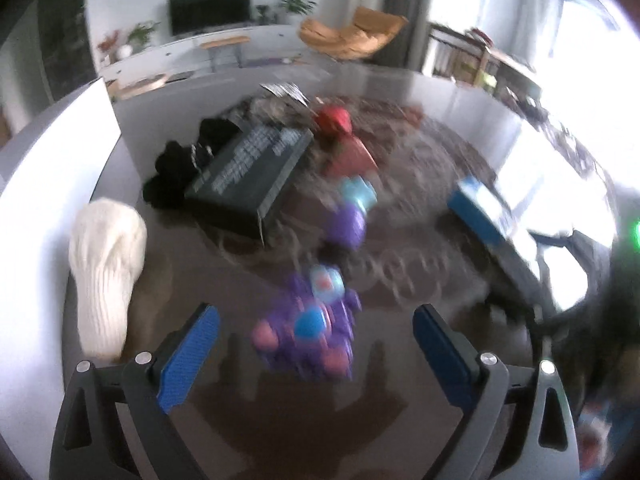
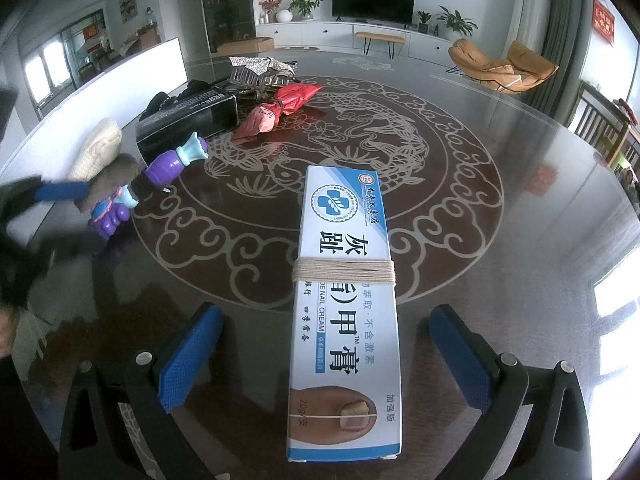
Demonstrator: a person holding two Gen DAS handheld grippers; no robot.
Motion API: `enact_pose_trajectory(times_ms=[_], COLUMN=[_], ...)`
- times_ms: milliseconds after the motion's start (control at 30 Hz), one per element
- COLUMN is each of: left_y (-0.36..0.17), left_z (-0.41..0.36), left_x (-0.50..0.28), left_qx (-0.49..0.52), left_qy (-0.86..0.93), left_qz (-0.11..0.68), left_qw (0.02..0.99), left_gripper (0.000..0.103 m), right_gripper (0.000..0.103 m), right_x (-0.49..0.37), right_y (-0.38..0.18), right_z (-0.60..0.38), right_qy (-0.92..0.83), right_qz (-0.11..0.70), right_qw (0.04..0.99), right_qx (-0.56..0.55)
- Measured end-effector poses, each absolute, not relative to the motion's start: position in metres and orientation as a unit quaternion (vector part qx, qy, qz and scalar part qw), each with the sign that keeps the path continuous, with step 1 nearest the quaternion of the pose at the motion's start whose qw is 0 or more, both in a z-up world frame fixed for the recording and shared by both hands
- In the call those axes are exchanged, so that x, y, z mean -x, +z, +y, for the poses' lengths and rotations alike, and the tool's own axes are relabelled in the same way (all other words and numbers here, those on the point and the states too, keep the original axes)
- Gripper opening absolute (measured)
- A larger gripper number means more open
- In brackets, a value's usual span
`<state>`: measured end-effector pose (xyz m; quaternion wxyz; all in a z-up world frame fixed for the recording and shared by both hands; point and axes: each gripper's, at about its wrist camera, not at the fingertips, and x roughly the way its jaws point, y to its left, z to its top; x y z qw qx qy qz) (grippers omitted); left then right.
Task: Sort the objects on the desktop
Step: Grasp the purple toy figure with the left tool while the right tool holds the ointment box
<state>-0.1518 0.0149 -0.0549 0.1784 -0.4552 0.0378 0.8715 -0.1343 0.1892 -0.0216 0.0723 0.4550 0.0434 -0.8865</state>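
Observation:
The left wrist view is blurred by motion. My left gripper (image 1: 316, 356) is open, its blue pads on either side of a purple toy (image 1: 316, 332) with blue and pink parts that lies on the table. A purple and teal vase-shaped piece (image 1: 352, 212) lies just beyond it. My right gripper (image 2: 324, 356) is open around the near end of a blue and white nail cream box (image 2: 344, 300) bound with string, flat on the table, with wide gaps on both sides. From the right wrist, the left gripper (image 2: 74, 216) appears at the far left beside the purple toy (image 2: 110, 212).
A black box (image 2: 184, 120), a red packet (image 2: 280, 108), a metal hair claw (image 2: 260, 70) and a dark bundle sit at the back left. A cream knitted item (image 2: 96, 152) lies by a white upright panel (image 2: 120, 76). The round glass table (image 2: 480, 220) shows a fish pattern.

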Motion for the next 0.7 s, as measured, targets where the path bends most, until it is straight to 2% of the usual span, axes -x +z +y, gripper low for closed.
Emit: enact_pose_trajectory(times_ms=[133, 167, 200, 233, 267, 367, 467, 600, 667, 700], left_y=[-0.071, -0.073, -0.074, -0.070, -0.068, -0.068, -0.068, -0.062, -0.059, -0.053], left_z=[0.029, 0.035, 0.044, 0.050, 0.053, 0.051, 0.030, 0.000, -0.011, -0.019], left_x=[0.184, 0.184, 0.182, 0.180, 0.180, 0.173, 0.152, 0.119, 0.106, 0.097], left_qx=[0.485, 0.481, 0.468, 0.455, 0.456, 0.455, 0.450, 0.422, 0.405, 0.387], left_qy=[0.856, 0.859, 0.865, 0.867, 0.866, 0.871, 0.877, 0.894, 0.903, 0.910], left_qz=[0.045, 0.062, 0.094, 0.103, 0.101, 0.091, 0.049, 0.009, -0.004, -0.018], left_qw=[0.171, 0.167, 0.158, 0.173, 0.178, 0.165, 0.160, 0.152, 0.147, 0.146], left_gripper=[0.096, 0.081, 0.060, 0.044, 0.021, 0.021, 0.021, 0.021, 0.021, 0.021], right_gripper=[0.103, 0.103, 0.103, 0.103, 0.103, 0.103, 0.103, 0.101, 0.060, 0.044], right_x=[0.134, 0.134, 0.134, 0.134, 0.134, 0.134, 0.134, 0.155, 0.165, 0.169], right_y=[-0.021, -0.022, -0.022, -0.021, -0.021, -0.021, -0.021, -0.019, -0.012, -0.009], right_z=[0.189, 0.189, 0.189, 0.189, 0.189, 0.190, 0.190, 0.189, 0.192, 0.192], right_qy=[-0.887, -0.887, -0.887, -0.887, -0.887, -0.887, -0.887, -0.857, -0.858, -0.858], right_qz=[0.043, 0.043, 0.043, 0.043, 0.043, 0.043, 0.043, 0.041, 0.030, 0.038], right_qw=[0.072, 0.072, 0.073, 0.073, 0.073, 0.073, 0.073, 0.099, 0.094, 0.085], right_qx=[-0.455, -0.455, -0.455, -0.455, -0.455, -0.455, -0.455, -0.505, -0.504, -0.505])
